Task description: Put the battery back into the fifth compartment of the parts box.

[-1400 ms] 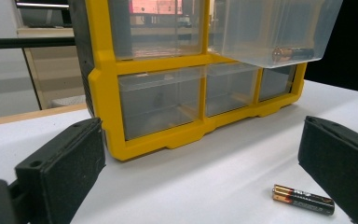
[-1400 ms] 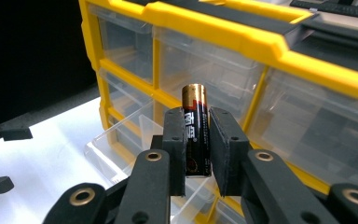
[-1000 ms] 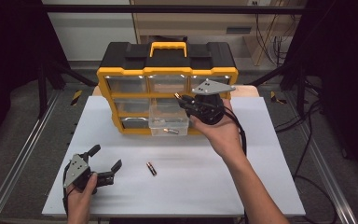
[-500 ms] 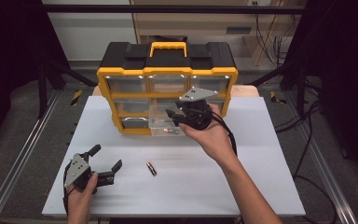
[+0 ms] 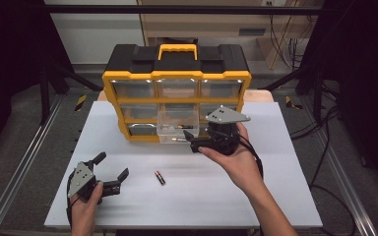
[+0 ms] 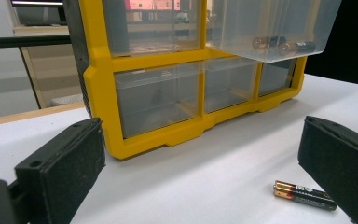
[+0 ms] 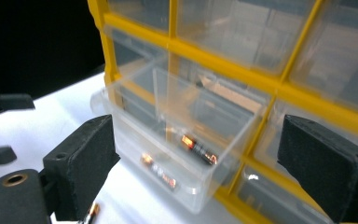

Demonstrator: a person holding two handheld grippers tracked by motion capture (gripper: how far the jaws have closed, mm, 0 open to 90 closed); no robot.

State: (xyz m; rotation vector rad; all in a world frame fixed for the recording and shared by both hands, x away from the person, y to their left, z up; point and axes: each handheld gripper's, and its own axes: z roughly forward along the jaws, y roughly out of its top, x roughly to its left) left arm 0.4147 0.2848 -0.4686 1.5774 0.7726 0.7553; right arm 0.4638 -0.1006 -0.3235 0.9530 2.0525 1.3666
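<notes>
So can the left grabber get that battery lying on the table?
Probably yes. The left gripper is open, and the battery lies loose on the bare white table just ahead of it. In the left gripper view nothing sits between the jaws and the battery.

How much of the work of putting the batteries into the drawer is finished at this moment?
Two batteries already lie in the pulled-out clear drawer of the yellow organizer. The right gripper, beside that drawer, has just been opening its jaws, with nothing between them. One battery on the table remains, near the open left gripper. The drawer is not yet pushed in.
</notes>
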